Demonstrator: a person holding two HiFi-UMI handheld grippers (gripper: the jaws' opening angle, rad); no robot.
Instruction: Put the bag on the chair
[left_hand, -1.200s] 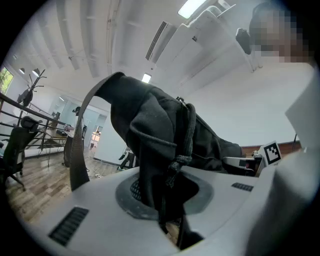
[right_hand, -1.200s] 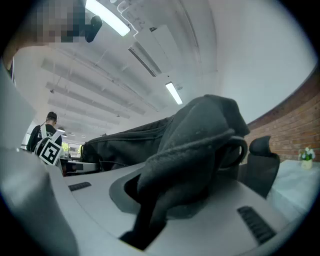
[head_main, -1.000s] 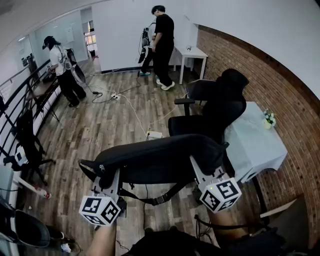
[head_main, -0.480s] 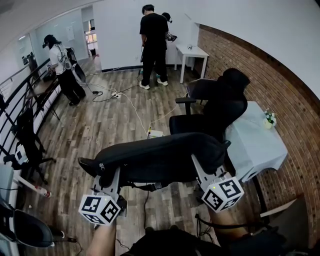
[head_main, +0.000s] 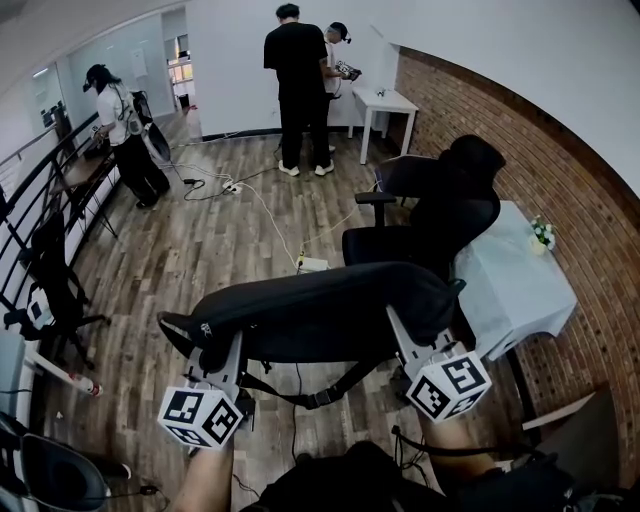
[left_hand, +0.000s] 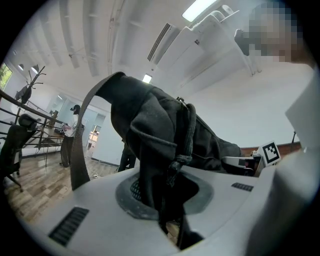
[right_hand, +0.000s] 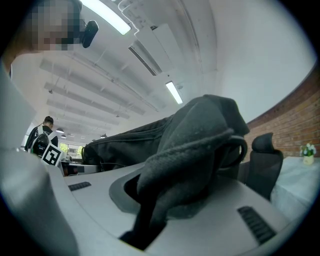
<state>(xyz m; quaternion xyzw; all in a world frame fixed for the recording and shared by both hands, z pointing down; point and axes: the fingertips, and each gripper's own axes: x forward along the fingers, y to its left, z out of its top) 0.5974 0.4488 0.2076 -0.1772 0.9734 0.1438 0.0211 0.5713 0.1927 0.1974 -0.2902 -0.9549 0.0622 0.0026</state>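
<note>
- Chair (head_main: 430, 215): ahead of right gripper (head_main: 402, 338), just beyond bag's right end.
- Bag (head_main: 320, 310): long, black, hanging level in air between both grippers, not yet on seat.
- Strap (head_main: 320, 396): dangles below bag.
- Left gripper (head_main: 222, 352): clenched on left-end fabric.
- Right gripper: clenched on right-end fabric.
- Judgement: lift done; carry over seat, lowering and release left.
</note>
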